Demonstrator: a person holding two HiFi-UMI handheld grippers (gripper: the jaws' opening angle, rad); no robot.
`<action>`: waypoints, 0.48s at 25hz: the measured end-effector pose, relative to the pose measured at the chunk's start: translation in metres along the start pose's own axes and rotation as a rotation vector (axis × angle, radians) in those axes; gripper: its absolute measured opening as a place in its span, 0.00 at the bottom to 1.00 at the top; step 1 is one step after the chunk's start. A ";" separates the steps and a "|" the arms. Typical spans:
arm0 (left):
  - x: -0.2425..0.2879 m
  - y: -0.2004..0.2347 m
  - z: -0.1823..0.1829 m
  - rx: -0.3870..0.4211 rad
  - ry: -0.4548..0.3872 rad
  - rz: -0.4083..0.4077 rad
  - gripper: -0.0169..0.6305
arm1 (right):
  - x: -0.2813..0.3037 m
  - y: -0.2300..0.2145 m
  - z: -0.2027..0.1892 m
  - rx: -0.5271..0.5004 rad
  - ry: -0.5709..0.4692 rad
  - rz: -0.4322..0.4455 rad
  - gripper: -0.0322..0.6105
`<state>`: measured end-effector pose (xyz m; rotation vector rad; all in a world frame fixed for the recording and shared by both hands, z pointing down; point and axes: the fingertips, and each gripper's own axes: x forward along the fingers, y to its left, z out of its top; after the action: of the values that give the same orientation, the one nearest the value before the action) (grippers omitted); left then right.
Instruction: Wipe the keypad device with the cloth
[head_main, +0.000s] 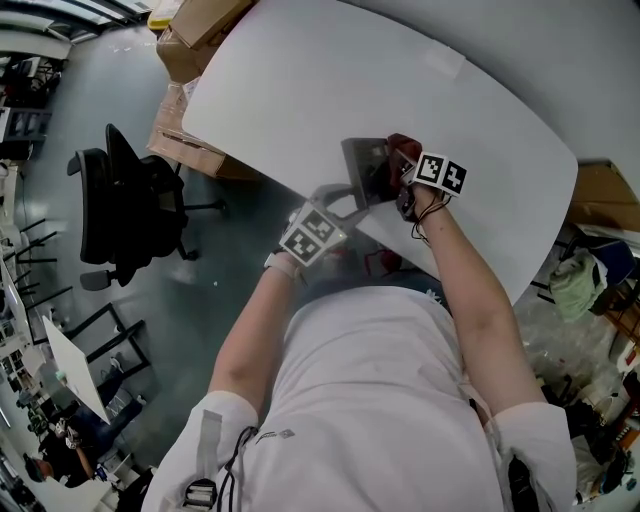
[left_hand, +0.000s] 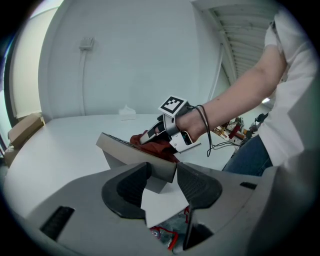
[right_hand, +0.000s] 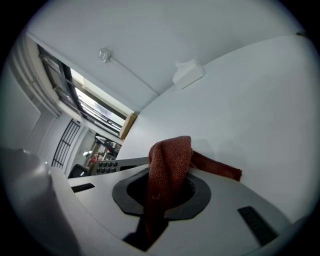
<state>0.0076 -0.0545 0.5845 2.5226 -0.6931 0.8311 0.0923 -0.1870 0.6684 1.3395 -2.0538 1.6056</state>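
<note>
The left gripper (left_hand: 161, 176) is clamped on the near edge of the keypad device (left_hand: 131, 154), which sits tilted at the white table's (head_main: 300, 90) near rim. The right gripper (right_hand: 167, 190) pinches the red cloth (right_hand: 169, 160) tight. In its own view the keys lie at 9 o'clock, so the wipe likely runs that way.

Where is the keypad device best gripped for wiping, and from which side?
Grip the keypad device by its near corner, from the person's side, as the left gripper does. That wedge edge is slim enough for jaws, and the keys stay free for the cloth.
</note>
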 end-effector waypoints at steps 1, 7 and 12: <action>-0.001 -0.001 0.001 0.000 0.001 0.002 0.30 | -0.003 0.001 0.002 -0.007 -0.003 0.000 0.13; -0.012 0.001 -0.002 -0.037 -0.033 0.016 0.30 | -0.021 0.039 0.022 -0.123 -0.052 0.054 0.13; -0.012 0.003 -0.002 -0.037 -0.056 0.016 0.31 | -0.029 0.099 0.035 -0.180 -0.072 0.183 0.13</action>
<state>-0.0034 -0.0523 0.5787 2.5184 -0.7409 0.7486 0.0462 -0.2025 0.5706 1.1936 -2.3615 1.4156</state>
